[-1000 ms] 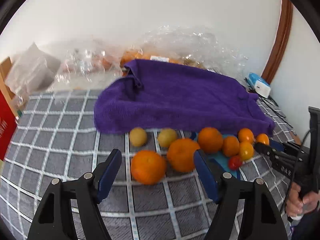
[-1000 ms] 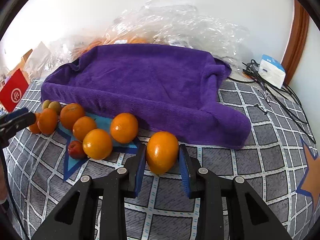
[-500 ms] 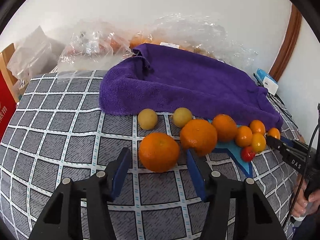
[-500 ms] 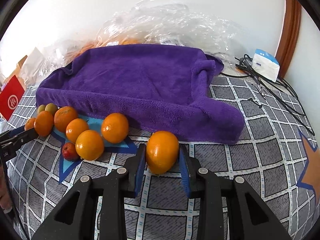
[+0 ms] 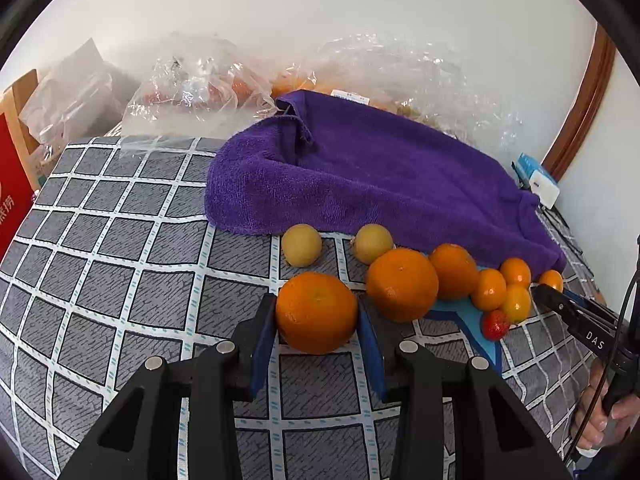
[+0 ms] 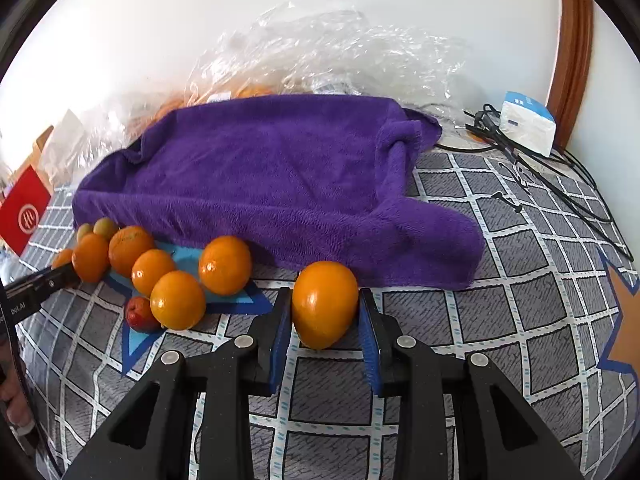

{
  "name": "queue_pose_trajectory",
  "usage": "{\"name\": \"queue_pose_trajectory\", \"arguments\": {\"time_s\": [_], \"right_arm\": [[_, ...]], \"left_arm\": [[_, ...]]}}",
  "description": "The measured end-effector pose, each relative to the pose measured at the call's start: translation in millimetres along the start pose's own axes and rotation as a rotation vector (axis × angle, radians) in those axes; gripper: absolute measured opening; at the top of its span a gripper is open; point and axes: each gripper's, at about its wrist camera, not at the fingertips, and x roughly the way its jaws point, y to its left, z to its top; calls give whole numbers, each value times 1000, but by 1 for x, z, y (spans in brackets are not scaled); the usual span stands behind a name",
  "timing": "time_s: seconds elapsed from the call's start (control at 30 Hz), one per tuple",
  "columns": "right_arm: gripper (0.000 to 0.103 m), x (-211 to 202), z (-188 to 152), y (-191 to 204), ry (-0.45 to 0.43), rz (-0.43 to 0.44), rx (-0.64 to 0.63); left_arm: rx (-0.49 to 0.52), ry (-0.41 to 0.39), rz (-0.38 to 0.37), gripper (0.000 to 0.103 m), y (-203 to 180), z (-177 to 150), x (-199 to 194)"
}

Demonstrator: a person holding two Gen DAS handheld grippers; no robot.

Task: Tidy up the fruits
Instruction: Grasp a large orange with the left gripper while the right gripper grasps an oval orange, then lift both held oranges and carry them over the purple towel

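Left gripper (image 5: 317, 320), bottom centre of frame: jaws closing, pads touching an orange (image 5: 316, 312). Right gripper (image 6: 325, 320), bottom centre: jaws clamped on another orange (image 6: 324, 304) before the purple towel (image 6: 272, 184).

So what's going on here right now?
A person works two tongs over a checked cloth strewn with fruit. The left tongs are closing around an orange at the near end of the row, pads at its sides. The right tongs are shut on another orange in front of the purple towel. The other oranges, two yellowish fruits and a small red fruit lie untouched.
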Motion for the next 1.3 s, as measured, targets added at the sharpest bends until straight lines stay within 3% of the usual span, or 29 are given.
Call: {"name": "queue_pose_trajectory", "arguments": {"time_s": [0.4, 0.63, 0.93, 1.13, 1.3], "right_arm": [[32, -17, 4, -10, -73, 37, 46], [32, -31, 12, -6, -88, 20, 18], [32, -60, 68, 1, -162, 9, 16], [32, -43, 102, -1, -178, -17, 19], [32, -10, 112, -9, -150, -27, 58]], "left_arm": [[-20, -138, -16, 37, 3, 6, -29], [-14, -154, -3, 37, 9, 12, -59], [3, -225, 2, 37, 1, 64, -94], [-4, -254, -20, 37, -17, 107, -74], [-14, -247, -34, 37, -31, 130, -33]]}}
